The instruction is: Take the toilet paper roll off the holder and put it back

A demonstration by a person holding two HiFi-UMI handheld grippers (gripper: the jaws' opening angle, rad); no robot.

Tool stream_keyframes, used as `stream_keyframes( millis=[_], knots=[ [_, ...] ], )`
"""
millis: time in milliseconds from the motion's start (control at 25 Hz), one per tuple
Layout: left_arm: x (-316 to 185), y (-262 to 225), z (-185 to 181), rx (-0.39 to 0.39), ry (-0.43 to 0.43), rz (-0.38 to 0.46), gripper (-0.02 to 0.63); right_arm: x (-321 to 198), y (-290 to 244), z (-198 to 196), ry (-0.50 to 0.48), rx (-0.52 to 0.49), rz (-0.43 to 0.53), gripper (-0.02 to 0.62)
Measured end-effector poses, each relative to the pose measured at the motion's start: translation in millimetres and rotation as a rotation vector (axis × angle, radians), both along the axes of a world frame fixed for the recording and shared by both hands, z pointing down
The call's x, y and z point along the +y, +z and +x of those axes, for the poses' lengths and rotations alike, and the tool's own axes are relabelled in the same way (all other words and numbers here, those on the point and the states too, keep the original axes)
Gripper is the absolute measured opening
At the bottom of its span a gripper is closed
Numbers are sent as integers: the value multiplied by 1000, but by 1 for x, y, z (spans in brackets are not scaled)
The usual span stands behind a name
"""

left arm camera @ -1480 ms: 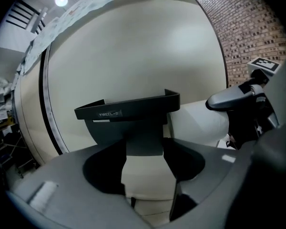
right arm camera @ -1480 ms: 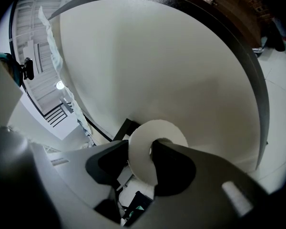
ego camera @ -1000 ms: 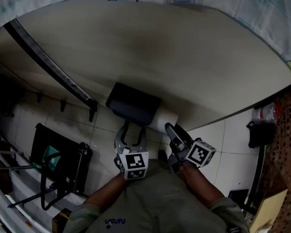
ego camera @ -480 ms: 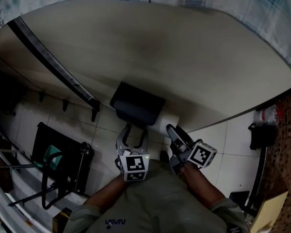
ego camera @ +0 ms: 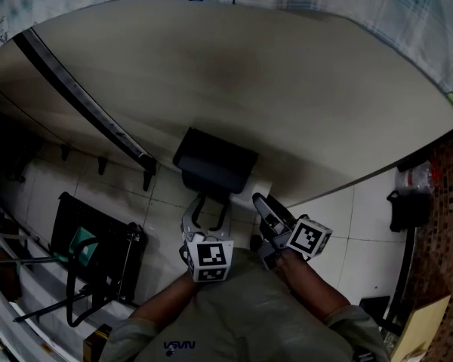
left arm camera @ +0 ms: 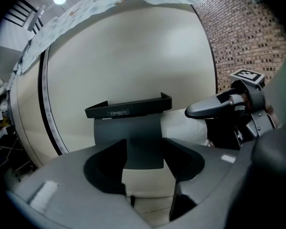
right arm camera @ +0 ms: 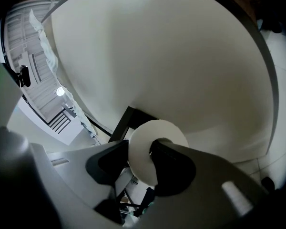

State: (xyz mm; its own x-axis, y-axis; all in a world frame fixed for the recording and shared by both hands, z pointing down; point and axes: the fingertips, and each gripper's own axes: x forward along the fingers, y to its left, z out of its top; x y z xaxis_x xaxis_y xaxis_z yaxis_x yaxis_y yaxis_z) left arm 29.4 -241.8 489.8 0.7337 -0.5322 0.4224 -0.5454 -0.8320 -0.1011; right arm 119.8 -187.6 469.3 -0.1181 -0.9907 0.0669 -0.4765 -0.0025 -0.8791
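Grey left claw (ego camera: 209, 206) and right claw (ego camera: 260, 202) carry black-and-white marker cubes (ego camera: 210, 256); shirt (ego camera: 241, 308) olive-grey.

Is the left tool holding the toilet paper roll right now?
No, the toilet paper roll sits beside the left tool's open jaws, clamped in the right tool.

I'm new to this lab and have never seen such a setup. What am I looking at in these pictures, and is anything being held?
No robot here: a person holds a two-jaw gripper in each hand. One picture comes from a camera on the person's head, looking down. The other two cameras ride on the grippers and look along their jaws. A black holder hangs on a beige wall above a tiled floor, with a white toilet paper roll sticking out of its side. The right gripper pinches the roll's wall, one jaw in the core. The left gripper is open and empty, aimed at the holder.
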Motion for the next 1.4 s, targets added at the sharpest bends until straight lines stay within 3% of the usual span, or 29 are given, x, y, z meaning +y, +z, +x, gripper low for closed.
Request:
stream_keyframes(
  millis=[600, 960, 1080, 1160, 1400],
  knots=[
    [-3, 5, 6, -13, -8, -14, 244, -41, 18, -18, -91, -15, -18, 137],
    [-5, 8, 10, 3, -15, -32, 244, -23, 12, -16, -153, -10, 34, 150],
    [-5, 9, 11, 6, -11, -33, 242, -13, 16, -12, -139, -2, 26, 91],
    [-5, 9, 11, 5, -7, -33, 242, -12, 18, -12, -138, 16, 18, 7],
    [-5, 8, 11, 19, 4, -40, 236, -21, 19, -20, -159, 77, -17, 0]
  ],
)
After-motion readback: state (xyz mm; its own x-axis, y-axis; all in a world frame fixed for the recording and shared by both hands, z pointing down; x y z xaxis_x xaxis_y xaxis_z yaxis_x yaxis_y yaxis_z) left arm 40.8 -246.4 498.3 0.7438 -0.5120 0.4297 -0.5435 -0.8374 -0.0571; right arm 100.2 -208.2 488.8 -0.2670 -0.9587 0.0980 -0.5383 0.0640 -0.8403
